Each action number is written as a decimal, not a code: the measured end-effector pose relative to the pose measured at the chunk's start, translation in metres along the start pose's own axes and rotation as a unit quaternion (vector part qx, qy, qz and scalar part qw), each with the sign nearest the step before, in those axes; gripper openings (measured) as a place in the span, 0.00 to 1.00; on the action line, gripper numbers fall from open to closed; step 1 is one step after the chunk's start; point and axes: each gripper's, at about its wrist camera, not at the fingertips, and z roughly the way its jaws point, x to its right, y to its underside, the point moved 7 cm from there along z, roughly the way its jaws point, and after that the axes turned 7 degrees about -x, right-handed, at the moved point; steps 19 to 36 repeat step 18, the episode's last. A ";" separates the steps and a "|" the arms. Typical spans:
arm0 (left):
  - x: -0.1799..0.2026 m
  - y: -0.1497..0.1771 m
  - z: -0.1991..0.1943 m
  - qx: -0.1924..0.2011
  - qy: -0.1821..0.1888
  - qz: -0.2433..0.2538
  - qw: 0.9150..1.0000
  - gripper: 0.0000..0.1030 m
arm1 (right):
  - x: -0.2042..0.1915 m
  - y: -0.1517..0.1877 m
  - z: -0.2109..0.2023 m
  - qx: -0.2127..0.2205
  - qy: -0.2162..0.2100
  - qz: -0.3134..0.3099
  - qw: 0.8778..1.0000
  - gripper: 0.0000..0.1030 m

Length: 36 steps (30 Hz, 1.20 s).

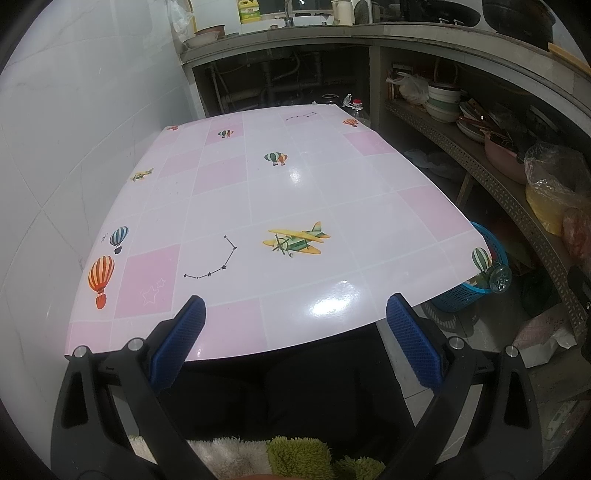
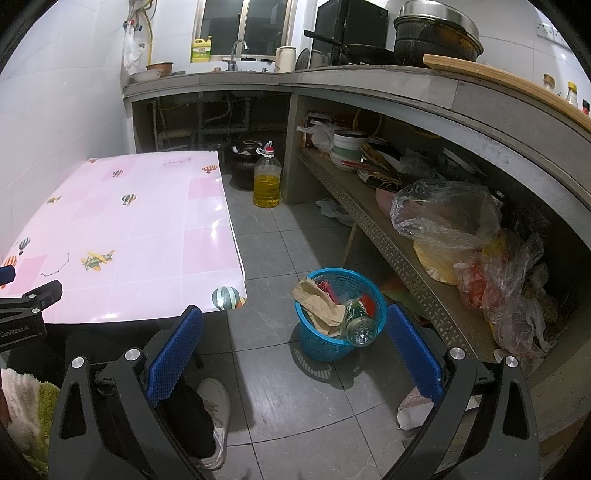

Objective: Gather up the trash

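Both views are lit from overhead by cool indoor light, and the window [image 2: 243,27] at the top is dark. Bright glare patches are seen on the glossy table [image 1: 295,177] near center and lower right. Heavy fisheye bending and black corner vignetting are noticed. Shelf recesses at right are left pretty murky; focus is soft-ish at the edges.
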 end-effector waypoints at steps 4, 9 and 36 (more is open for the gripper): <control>0.000 0.000 0.000 0.001 0.000 0.001 1.000 0.92 | 0.000 0.000 0.000 0.000 0.000 0.001 1.000 0.94; 0.000 0.000 0.000 0.000 0.000 -0.001 1.000 0.92 | 0.000 0.000 0.000 0.000 0.000 0.000 1.000 0.94; 0.006 0.003 0.000 -0.004 0.003 -0.003 1.000 0.92 | 0.001 0.000 0.000 0.000 0.000 0.000 1.000 0.94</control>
